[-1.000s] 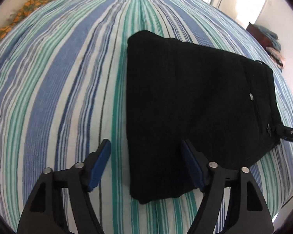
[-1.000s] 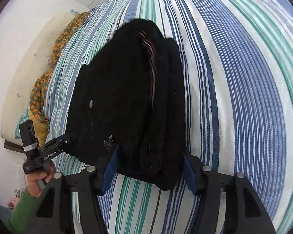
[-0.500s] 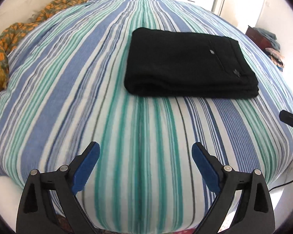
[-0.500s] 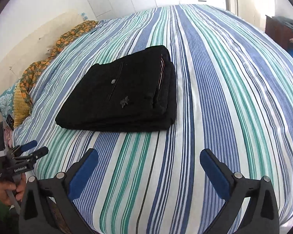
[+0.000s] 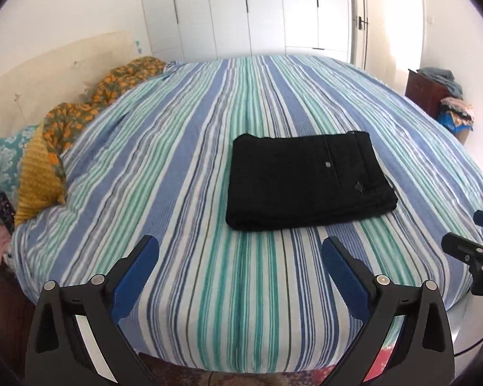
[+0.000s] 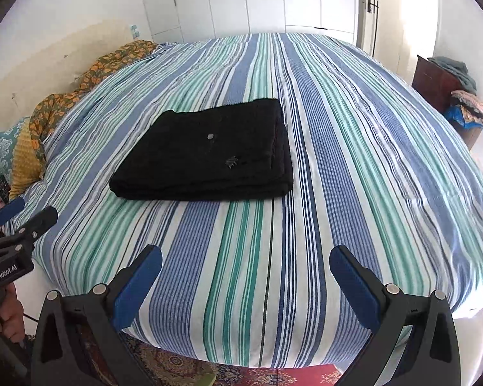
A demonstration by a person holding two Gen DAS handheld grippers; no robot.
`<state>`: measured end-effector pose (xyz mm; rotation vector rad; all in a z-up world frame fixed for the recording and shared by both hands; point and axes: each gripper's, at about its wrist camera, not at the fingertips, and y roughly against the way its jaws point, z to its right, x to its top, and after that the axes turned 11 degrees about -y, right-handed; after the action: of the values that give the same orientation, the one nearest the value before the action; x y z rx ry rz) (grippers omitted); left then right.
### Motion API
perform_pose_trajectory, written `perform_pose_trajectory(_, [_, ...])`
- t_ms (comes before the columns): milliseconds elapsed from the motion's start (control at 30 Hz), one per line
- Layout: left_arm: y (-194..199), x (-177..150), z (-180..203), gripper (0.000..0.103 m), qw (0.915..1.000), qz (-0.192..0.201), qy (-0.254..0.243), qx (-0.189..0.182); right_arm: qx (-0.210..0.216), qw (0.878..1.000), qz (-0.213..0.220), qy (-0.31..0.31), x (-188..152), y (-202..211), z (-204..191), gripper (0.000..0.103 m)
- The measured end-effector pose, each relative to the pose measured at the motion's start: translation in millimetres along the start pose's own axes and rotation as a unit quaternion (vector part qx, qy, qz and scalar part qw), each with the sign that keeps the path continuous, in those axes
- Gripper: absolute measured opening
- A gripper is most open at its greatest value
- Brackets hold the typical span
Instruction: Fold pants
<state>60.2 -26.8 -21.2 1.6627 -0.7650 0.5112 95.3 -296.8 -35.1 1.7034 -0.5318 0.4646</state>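
Note:
The black pants (image 5: 306,180) lie folded into a flat rectangle on the striped bed (image 5: 183,193), near its front edge. They also show in the right wrist view (image 6: 209,154). My left gripper (image 5: 240,267) is open and empty, held back over the bed's front edge, well short of the pants. My right gripper (image 6: 246,276) is open and empty too, also over the front edge. Each gripper shows at the side of the other's view: the right one (image 5: 470,241), the left one (image 6: 19,218).
Orange flowered bedding (image 5: 80,115) and pillows (image 5: 3,164) lie along the bed's left side by the wall. White wardrobe doors (image 5: 257,9) stand behind. A dark wooden stand with clothes (image 5: 441,96) is at the right. A patterned rug (image 6: 273,376) lies below the bed edge.
Both grippers have let go of the pants, opened wide and pulled back and up from them to the bed's front edge. The pants stay folded on the bed.

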Motion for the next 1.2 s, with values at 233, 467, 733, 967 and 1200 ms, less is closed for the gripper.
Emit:
perform_pose_trajectory(233, [22, 5, -1, 0.101, 1.0000, 0.001, -0.001, 0.006, 0.019, 0.999, 0.009, 0.027, 10, 42, -19, 0.103])
perform_pose_trajectory(467, [16, 2, -1, 0.101, 0.9996, -0.027, 0.005, -0.006, -0.009, 0.998, -0.005, 0.062, -9, 44, -27, 0.103])
perform_pose_trajectory(733, [21, -10, 4, 0.102, 0.9982, -0.053, -0.002, -0.029, -0.002, 0.999, -0.016, 0.032, -14, 49, -16, 0.103])
perform_pose_trajectory(967, [36, -21, 3, 0.102, 0.9959, -0.061, 0.013, -0.066, 0.040, 0.999, -0.017, 0.010, -9, 75, -23, 0.103])
perform_pose_trajectory(1200, [64, -15, -2, 0.102, 0.9982, -0.043, -0.010, -0.041, 0.051, 0.998, -0.022, 0.021, -15, 93, -43, 0.103])
